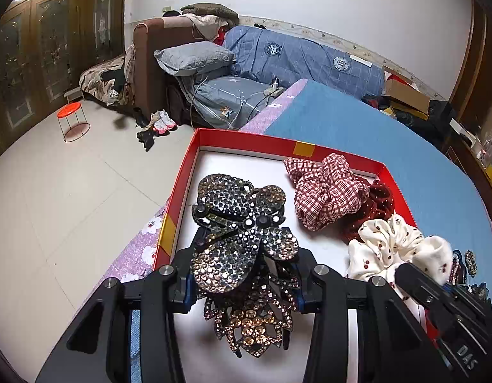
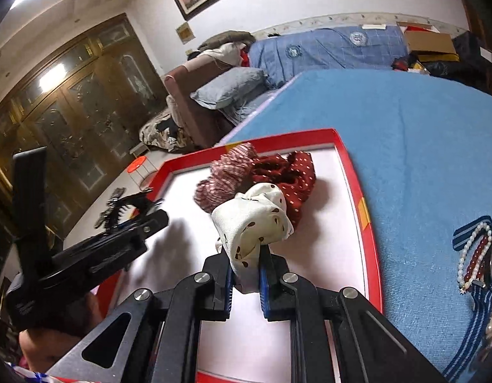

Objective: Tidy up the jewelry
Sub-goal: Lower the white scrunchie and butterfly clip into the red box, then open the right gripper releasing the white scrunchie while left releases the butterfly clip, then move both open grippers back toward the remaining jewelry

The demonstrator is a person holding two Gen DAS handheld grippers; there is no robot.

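A red box point(image 1: 194, 159) with a white floor lies on the blue bedspread. My left gripper point(image 1: 244, 287) is shut on a large rhinestone hair clip point(image 1: 239, 229), held over the box's left part. A golden rhinestone clip point(image 1: 252, 322) shows just beneath it; I cannot tell whether it rests on the box floor. My right gripper point(image 2: 246, 274) is shut on a cream cherry-print scrunchie point(image 2: 255, 220) above the box. A red checked scrunchie point(image 1: 325, 188) and a dark red dotted scrunchie point(image 2: 293, 169) lie at the box's far side. The left gripper point(image 2: 140, 220) also shows from the right wrist.
Pearl and red bead bracelets point(image 2: 472, 255) and a blue striped band point(image 2: 479, 316) lie on the bedspread point(image 2: 405, 146) right of the box. The bed edge drops to a tiled floor point(image 1: 70, 191) on the left, with a red stool point(image 1: 70, 118) and a sofa point(image 1: 150, 48) beyond.
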